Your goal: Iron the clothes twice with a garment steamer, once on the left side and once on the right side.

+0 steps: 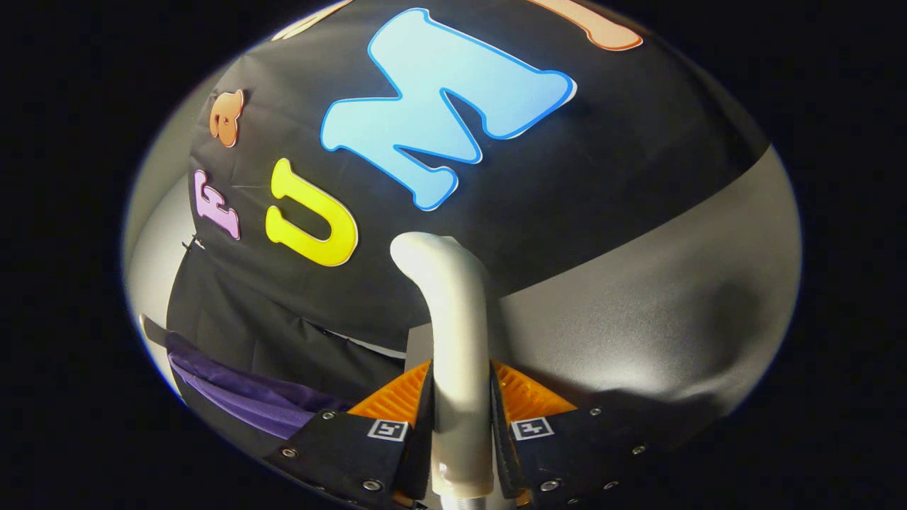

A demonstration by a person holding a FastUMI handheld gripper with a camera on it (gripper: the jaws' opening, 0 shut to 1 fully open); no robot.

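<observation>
A: What is the hand-held gripper (460,418) doing?
B: Both fingers squeeze the white steamer handle (453,326), which stands straight up between them.
A: Where are the clothes?
B: The purple garment (241,393) hangs low, off to the left.

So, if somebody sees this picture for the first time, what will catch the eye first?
Probably the pale steamer handle: it stands up between the two fingers of the gripper, which are shut on it, and its top bends toward the black cloth wall beyond. Next would come the purple garment, low down beside the fingers, against the wall.
</observation>
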